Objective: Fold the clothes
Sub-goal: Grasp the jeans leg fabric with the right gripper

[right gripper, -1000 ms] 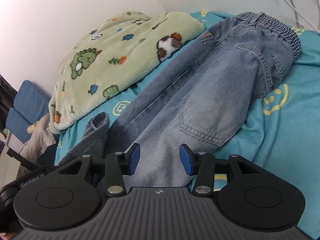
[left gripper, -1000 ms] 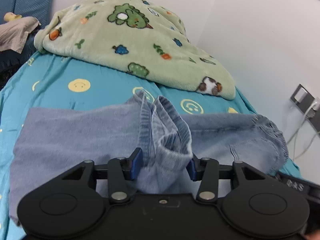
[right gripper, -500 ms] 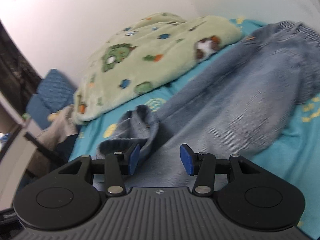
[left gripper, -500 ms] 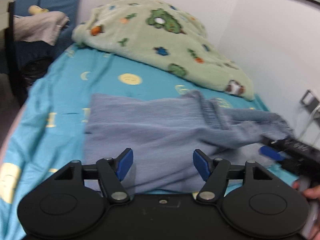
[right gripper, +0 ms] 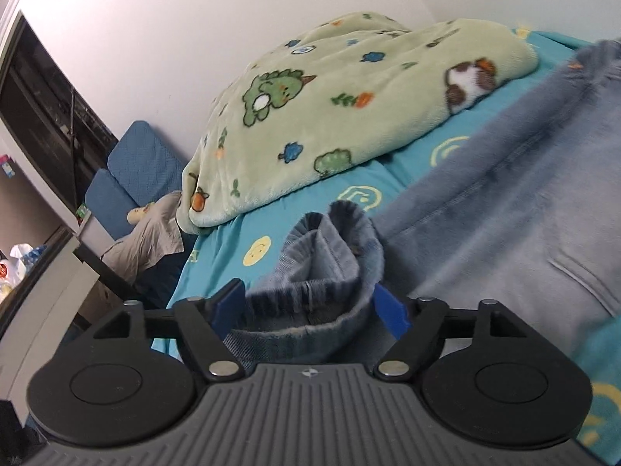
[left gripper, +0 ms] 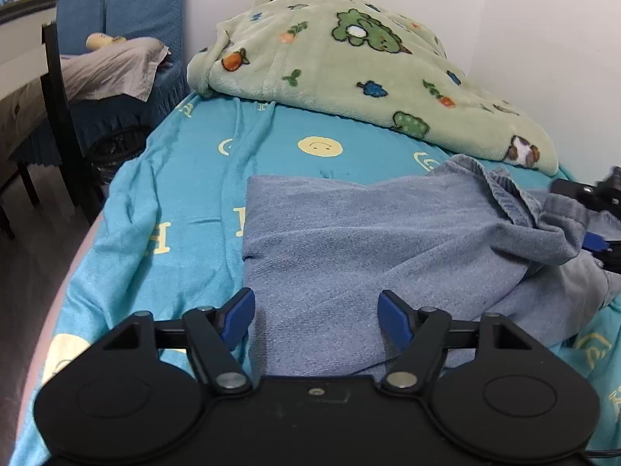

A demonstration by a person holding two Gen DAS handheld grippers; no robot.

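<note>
At the far left of the left wrist view, a blue padded chair stands past the bed's edge with a grey cloth draped over it. The bed sheet, turquoise with yellow smiley faces and letters, fills the middle. At its far end lies a bunched green fleece blanket printed with dinosaurs and carrots, against the white wall.

The jeans lie across the sheet, folded over on themselves, with a straight folded edge at the left and a rumpled hem end at the right. The left gripper hangs low over the near part of the denim; its 2 blue pads stand wide apart and its jaws are opening, with flat cloth below them but nothing pinched.

At the right edge of that view, the right gripper shows as a black frame with 1 blue pad just beside the rumpled hem.

In the right wrist view, the right gripper has its jaws opening too. The bunched hem of a jeans leg sits between the blue pads; the left pad stands just clear of the cloth, and whether the right pad touches it I cannot tell. The rest of the jeans stretch away to the right, blurred.
</note>
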